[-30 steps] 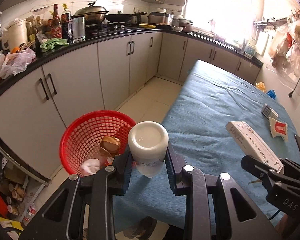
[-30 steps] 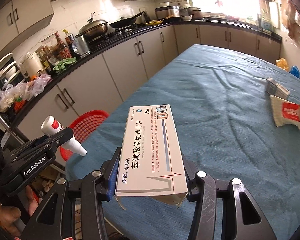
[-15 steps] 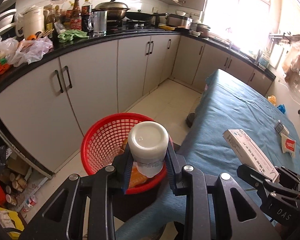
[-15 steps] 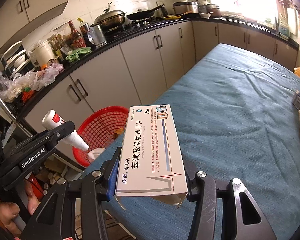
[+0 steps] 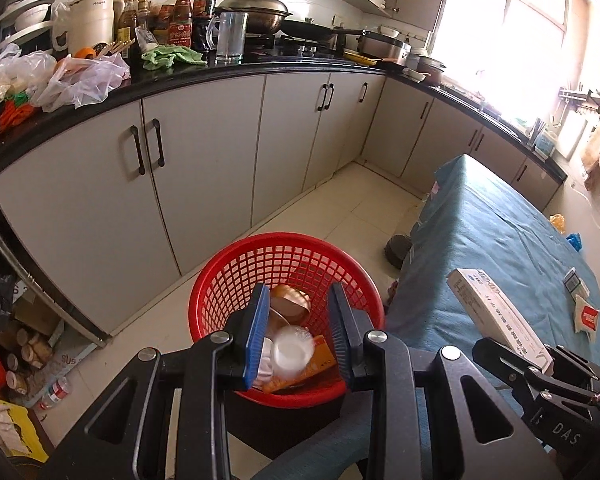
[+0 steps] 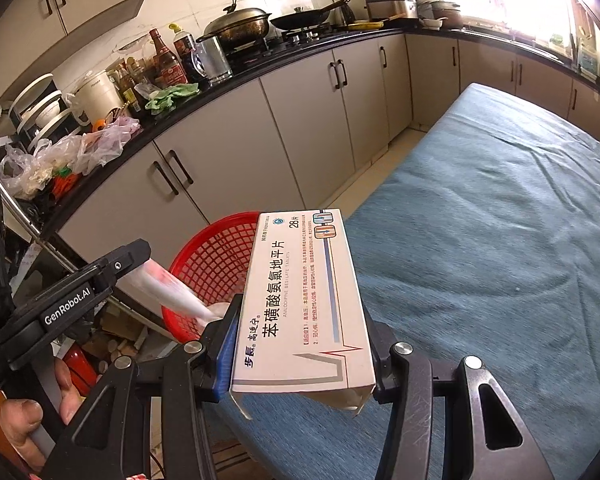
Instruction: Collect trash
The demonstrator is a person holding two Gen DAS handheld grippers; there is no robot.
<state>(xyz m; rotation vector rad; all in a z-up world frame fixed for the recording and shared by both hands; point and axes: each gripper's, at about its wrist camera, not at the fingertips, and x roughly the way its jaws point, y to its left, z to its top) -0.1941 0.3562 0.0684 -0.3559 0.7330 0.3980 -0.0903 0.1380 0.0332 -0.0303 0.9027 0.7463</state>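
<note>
My left gripper (image 5: 298,320) is open above the red mesh basket (image 5: 236,276) on the floor. The white bottle (image 5: 292,350) is blurred, falling free between the fingers into the basket; in the right wrist view it is a white-and-red streak (image 6: 168,288) below the left gripper (image 6: 140,256). The basket holds a brown cup (image 5: 290,300), an orange packet (image 5: 312,366) and white scraps. My right gripper (image 6: 300,344) is shut on a white medicine box (image 6: 304,300) over the table's near corner, beside the basket (image 6: 212,264). The box also shows in the left wrist view (image 5: 496,316).
A blue-cloth table (image 5: 500,240) carries a small dark pack (image 5: 576,282) and a red-and-white sachet (image 5: 588,318). Grey cabinets (image 5: 204,168) under a cluttered black counter (image 5: 180,76) run left and back. Boxes and bottles (image 5: 28,344) crowd the floor at left.
My left gripper moved over the basket and opened, letting the white bottle go; it is dropping into the basket. My right gripper still holds the medicine box and has shifted toward the basket.
</note>
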